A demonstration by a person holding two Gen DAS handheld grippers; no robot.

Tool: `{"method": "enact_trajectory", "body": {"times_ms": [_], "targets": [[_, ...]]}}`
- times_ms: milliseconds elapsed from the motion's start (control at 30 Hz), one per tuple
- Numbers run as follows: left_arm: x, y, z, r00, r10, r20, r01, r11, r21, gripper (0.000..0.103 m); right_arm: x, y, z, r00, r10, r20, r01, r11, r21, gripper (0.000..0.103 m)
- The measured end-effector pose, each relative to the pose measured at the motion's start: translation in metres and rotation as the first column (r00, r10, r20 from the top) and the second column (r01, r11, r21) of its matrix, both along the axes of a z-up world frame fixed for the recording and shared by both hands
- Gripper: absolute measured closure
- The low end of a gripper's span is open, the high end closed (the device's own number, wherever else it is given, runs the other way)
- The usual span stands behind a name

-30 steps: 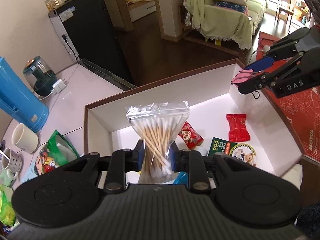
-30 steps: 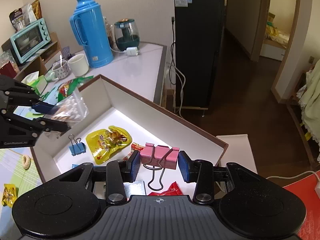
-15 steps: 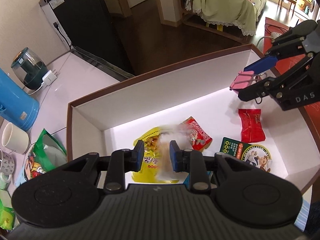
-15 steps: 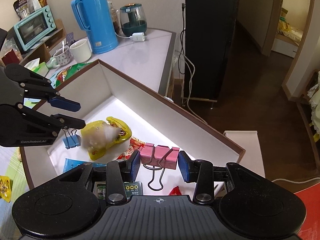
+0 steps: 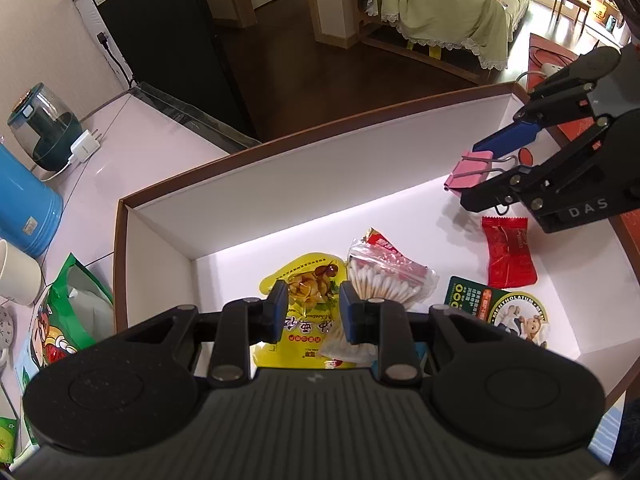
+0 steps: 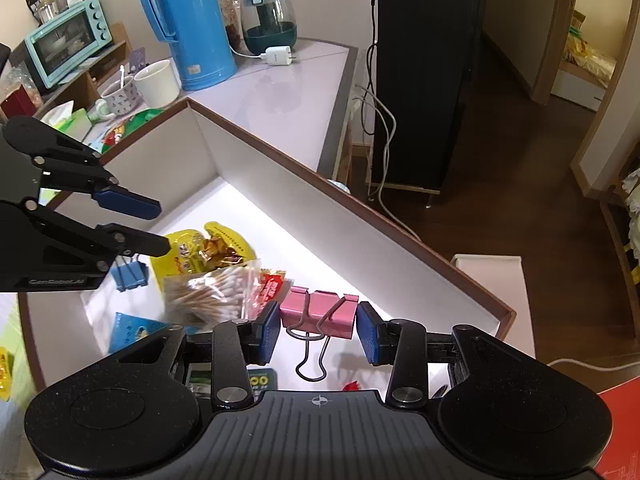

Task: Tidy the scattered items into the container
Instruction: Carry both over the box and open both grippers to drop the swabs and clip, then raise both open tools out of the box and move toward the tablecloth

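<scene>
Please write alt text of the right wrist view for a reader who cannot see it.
The right gripper holds a pink binder clip above an open white box. The open left gripper hovers over a cotton swab bag lying on snack packets inside.

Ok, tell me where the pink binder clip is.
The pink binder clip sits between the right gripper fingers, above the white box, near its far wall in the right wrist view.

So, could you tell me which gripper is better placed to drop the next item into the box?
Right. The right gripper holds the pink binder clip above the box; the left gripper is open and empty.
</scene>
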State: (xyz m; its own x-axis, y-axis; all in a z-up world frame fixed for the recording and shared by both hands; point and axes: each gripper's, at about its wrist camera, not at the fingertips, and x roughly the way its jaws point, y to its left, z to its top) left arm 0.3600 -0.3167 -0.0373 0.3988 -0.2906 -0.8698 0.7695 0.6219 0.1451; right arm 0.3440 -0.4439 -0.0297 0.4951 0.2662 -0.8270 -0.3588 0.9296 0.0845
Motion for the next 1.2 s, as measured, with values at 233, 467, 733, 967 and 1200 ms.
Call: {"method": "enact_trajectory", "body": {"times_ms": [233,467,733,967,1200], "targets": [[0.002,0.003,0.000,1.000,0.005,-0.001,-0.005,1.000,-0.004,0.070,-0.001,0.002,-0.001,0.999,-0.027,0.044,0.026,1.000,0.003,0.013],[0.001,0.006,0.000,1.000,0.008,0.005,-0.008,1.000,0.002,0.065,-0.001,0.004,-0.005,0.999,-0.032,-0.018,0.032,0.999,-0.007,0.012],[-0.003,0.005,0.001,1.000,0.004,0.011,-0.005,1.000,0.017,0.061,-0.012,0.005,-0.006,0.997,-0.029,-0.076,0.026,0.999,-0.032,0.012],[-0.009,0.003,0.005,1.000,-0.006,0.027,0.005,1.000,0.027,0.055,-0.022,0.010,-0.005,0.996,-0.022,-0.084,0.019,0.999,-0.044,0.012],[-0.017,0.002,0.008,0.999,-0.013,0.047,0.011,0.999,0.043,0.041,-0.031,0.017,-0.003,0.997,0.001,-0.072,-0.006,0.997,-0.075,0.012]]}}
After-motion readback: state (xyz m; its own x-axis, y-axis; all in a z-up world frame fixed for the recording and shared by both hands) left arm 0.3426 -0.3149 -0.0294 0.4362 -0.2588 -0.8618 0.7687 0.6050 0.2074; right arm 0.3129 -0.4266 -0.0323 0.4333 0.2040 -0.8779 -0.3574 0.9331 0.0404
